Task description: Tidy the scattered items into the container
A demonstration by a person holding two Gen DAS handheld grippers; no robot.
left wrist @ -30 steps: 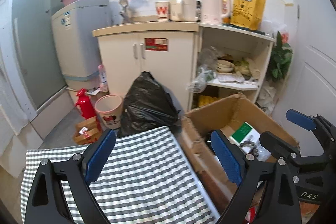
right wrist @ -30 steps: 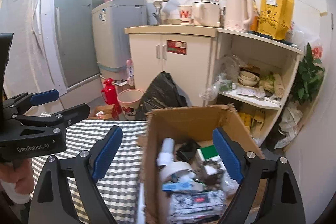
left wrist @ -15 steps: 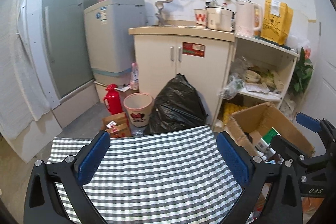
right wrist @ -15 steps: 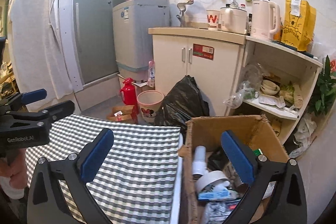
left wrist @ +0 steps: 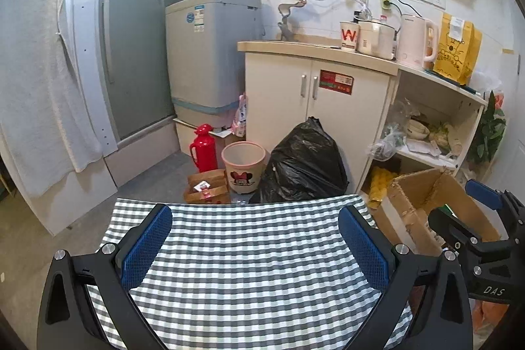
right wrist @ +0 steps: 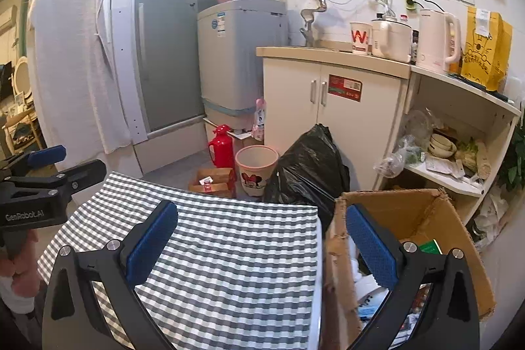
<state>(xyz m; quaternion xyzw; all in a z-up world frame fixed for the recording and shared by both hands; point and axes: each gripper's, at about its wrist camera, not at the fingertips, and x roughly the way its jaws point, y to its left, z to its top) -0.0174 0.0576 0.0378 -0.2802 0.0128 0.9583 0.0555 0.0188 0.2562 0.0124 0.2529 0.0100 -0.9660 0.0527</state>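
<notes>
I hold two grippers above a tabletop [left wrist: 249,268] covered in a grey-and-white checked cloth, and both are empty. The left gripper [left wrist: 254,248] has its blue-padded fingers spread wide apart with only cloth between them; the right gripper [right wrist: 262,246] is spread just as wide, its left finger over the cloth and its right finger over the open cardboard box [right wrist: 436,218]. That box — the container — sits off the right edge of the tabletop, ahead of and below the right gripper, and well to the right of the left one. Inside it I can make out a green packet [right wrist: 431,246] and white and printed packaging, too jumbled to count. I count one box, two grippers, and no loose items on the visible cloth, so the tidying looks finished or nearly so. The risks I judge from here: the right gripper hangs close to the box's torn near flap and could snag or tip it, and the two grippers sit near enough to knock together — especially if I swing either sideways.
</notes>
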